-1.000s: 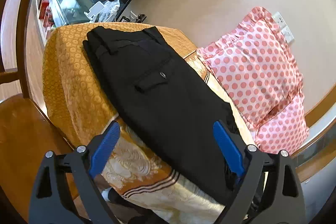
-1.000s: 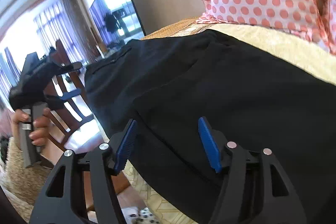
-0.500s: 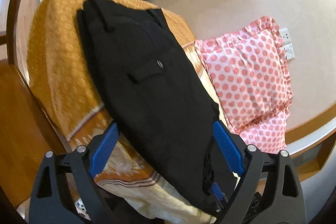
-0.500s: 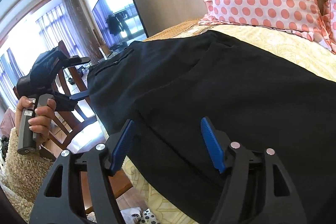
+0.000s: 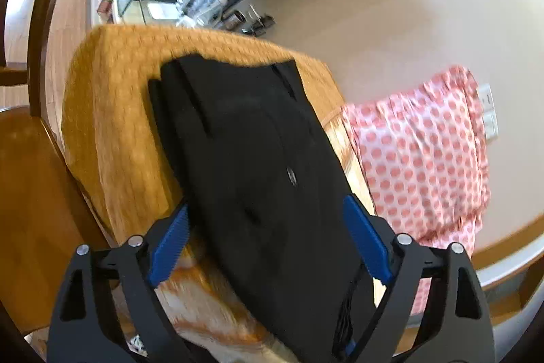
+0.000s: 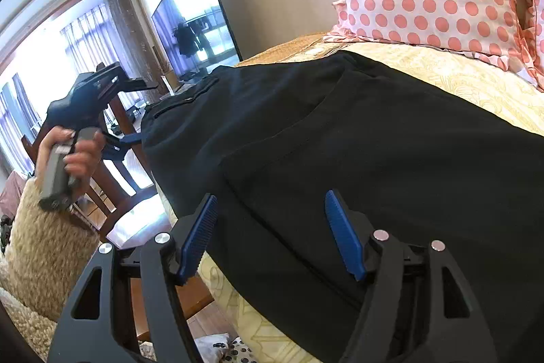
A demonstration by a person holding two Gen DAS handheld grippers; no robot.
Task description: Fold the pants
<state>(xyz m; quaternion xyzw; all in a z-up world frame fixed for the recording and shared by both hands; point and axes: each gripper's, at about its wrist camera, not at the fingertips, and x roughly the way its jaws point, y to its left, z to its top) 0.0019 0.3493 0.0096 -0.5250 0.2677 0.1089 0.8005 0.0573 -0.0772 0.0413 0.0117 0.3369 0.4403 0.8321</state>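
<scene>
From my left camera I see a wooden chair (image 5: pixel 30 193) at the far left, then the desk draped in an orange-gold cloth (image 5: pixel 112 131) whose near edge drops off just ahead of my left tongs (image 5: pixel 268 240). Those tongs stand wide open, their blue pads either side of the black pants (image 5: pixel 258 165), gripping nothing. The pants lie lengthwise across the cloth, waistband at the far end, one edge running close to the cloth's left drop. Further right a pink polka-dot pillow (image 5: pixel 425 159) leans against the beige wall (image 5: pixel 374 16); this view is blurred, so I can't say whether pillow and pants touch.

From my right camera, bright curtained windows (image 6: pixel 51 56) fill the left, with my left hand (image 6: pixel 71 155) holding its rig off the desk's edge. A dark TV screen (image 6: pixel 197 22) stands further right. My right tongs (image 6: pixel 272 233) are spread apart, low over the pants' near edge.
</scene>
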